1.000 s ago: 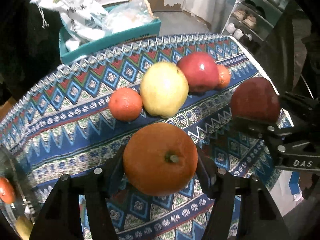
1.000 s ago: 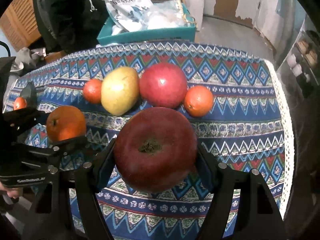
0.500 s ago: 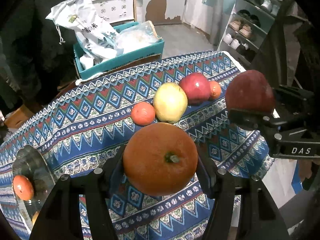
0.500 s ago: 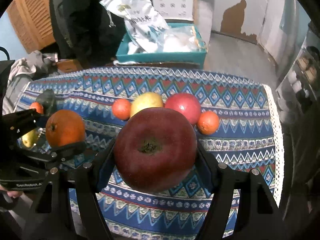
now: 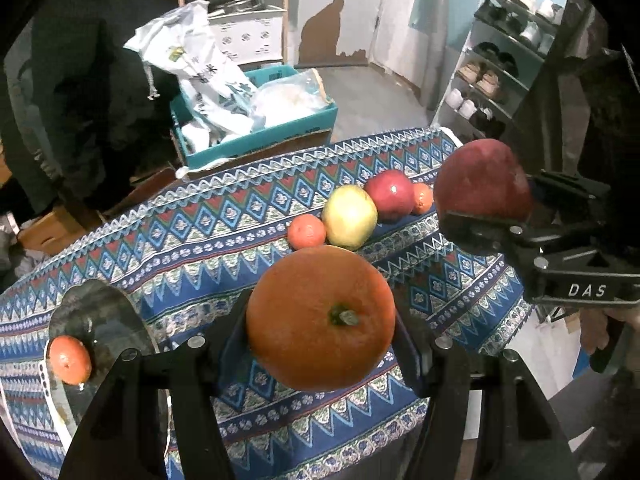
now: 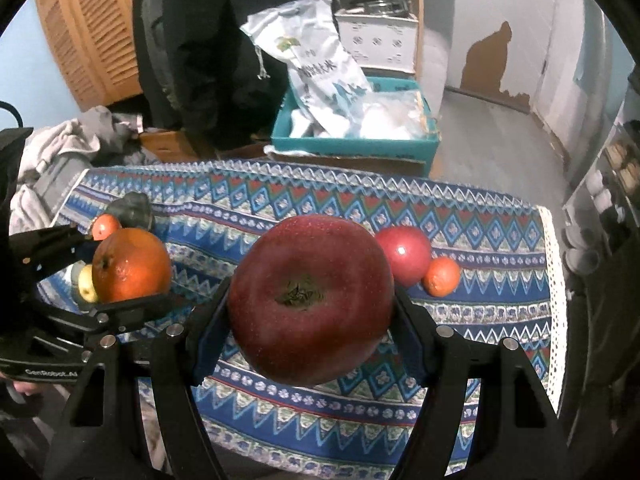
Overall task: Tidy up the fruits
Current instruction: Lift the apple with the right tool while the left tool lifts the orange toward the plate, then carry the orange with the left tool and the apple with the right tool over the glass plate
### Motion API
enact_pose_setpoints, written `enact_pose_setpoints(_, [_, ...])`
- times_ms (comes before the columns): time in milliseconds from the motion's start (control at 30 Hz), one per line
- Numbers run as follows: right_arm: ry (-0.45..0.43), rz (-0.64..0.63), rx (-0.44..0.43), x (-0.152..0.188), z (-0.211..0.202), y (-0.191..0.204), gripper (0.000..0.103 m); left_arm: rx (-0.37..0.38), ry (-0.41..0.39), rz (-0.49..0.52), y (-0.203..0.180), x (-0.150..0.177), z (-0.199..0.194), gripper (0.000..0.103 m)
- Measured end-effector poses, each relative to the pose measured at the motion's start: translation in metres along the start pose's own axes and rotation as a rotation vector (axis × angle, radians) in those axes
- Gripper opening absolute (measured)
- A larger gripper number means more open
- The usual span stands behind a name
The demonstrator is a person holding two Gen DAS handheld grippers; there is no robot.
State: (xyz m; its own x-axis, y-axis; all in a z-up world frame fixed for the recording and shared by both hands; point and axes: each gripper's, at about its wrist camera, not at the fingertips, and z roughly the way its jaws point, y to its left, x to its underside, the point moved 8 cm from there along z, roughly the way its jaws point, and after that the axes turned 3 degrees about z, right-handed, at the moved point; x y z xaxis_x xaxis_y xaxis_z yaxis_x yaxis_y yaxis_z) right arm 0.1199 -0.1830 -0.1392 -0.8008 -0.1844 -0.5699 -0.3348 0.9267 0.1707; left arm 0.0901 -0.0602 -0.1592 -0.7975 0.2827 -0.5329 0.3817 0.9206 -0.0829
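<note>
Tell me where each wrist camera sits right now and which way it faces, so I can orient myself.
Left wrist view: on the left claw, angled down over the patterned tablecloth; its fingers clamp the orange; the right claw shows at right.
Right wrist view: on the right claw, angled down at the same table; its fingers clamp the dark red apple; the left claw shows at left.
Shared: both held fruits, the red apple on the cloth, the teal box.

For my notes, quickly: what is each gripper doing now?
Left gripper: closed on the orange.
Right gripper: closed on the dark red apple.
</note>
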Motion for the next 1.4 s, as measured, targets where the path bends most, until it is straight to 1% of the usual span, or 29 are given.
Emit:
enact_pose_setpoints(433, [-0.037, -0.06, -0.055, -0.019, -0.011, 0.048, 0.072, -0.021, -0.03, -0.056, 0.029, 0.01, -0.023, 0.065])
enact_pose_setpoints(700, [-0.043, -0.092, -0.094, -0.029, -0.007, 0.083, 0.072, -0.043, -0.047, -0.091, 0.051, 0.019, -0.036, 0.065])
enact_pose_setpoints(800, [-0.04, -0.103, -0.103, -0.033, -0.002, 0.096, 0.072, -0.045, -0.06, -0.115, 0.063, 0.023, -0.043, 0.065])
enact_pose_setpoints(867, [-0.036, -0.11, -0.112, -0.035, 0.002, 0.104, 0.072, -0.062, -0.067, -0.125, 0.071, 0.026, -0.047, 0.065])
enact_pose_setpoints(1400, [0.004, -0.162, -0.176, -0.05, 0.031, 0.177, 0.072, -0.113, -0.08, -0.277, 0.147, 0.058, -0.064, 0.065])
